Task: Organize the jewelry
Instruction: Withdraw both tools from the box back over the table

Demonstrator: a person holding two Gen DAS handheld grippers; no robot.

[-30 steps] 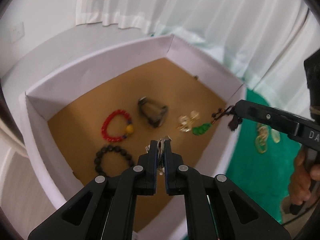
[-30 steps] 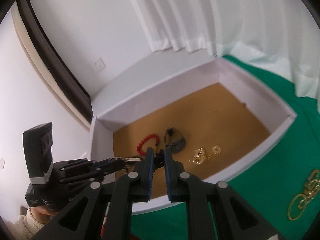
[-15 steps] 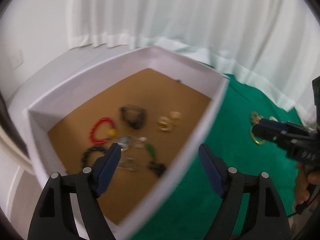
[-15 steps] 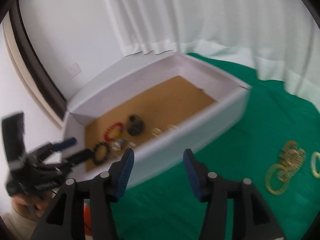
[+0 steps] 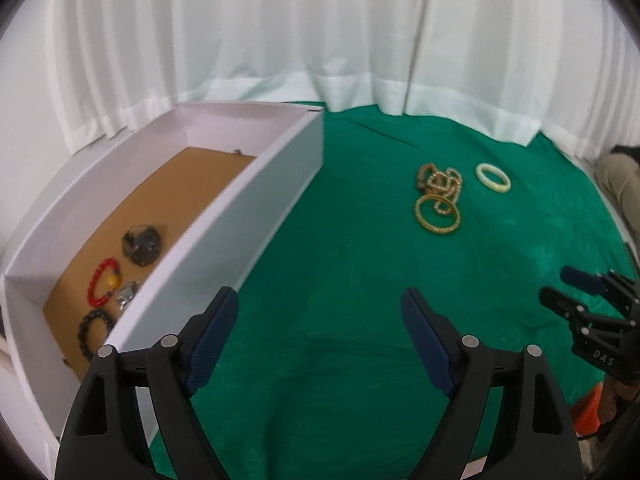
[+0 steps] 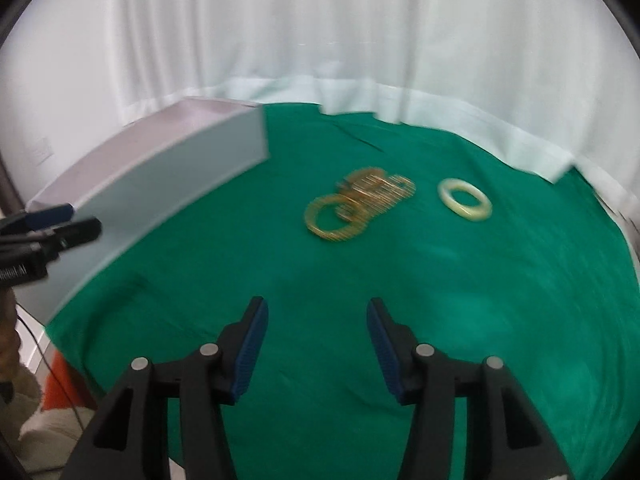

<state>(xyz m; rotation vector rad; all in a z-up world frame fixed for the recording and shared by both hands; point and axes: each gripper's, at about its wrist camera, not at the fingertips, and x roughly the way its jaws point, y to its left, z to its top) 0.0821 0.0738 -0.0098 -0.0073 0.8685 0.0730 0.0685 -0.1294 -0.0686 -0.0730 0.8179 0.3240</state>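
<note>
A white box (image 5: 256,208) with a brown floor stands at the left of the green cloth. In it lie a red bead bracelet (image 5: 102,282), a black bead bracelet (image 5: 93,330), a dark piece (image 5: 141,243) and a silvery piece (image 5: 127,295). On the cloth lie a gold bangle (image 5: 437,216), a heap of gold chains (image 5: 440,182) and a cream bangle (image 5: 493,177); all show blurred in the right wrist view, bangle (image 6: 335,220), chains (image 6: 376,190), cream bangle (image 6: 464,200). My left gripper (image 5: 320,332) and my right gripper (image 6: 316,336) are open and empty above the cloth.
White curtains (image 5: 320,40) hang behind the table. The box's near wall (image 6: 168,188) stands left of my right gripper. The other gripper shows at each view's edge, the right one (image 5: 592,312) and the left one (image 6: 40,232).
Both grippers let go of their pieces into the box, opened, and pulled back to the right over the green cloth. The gold pieces and cream bangle are now ahead.
</note>
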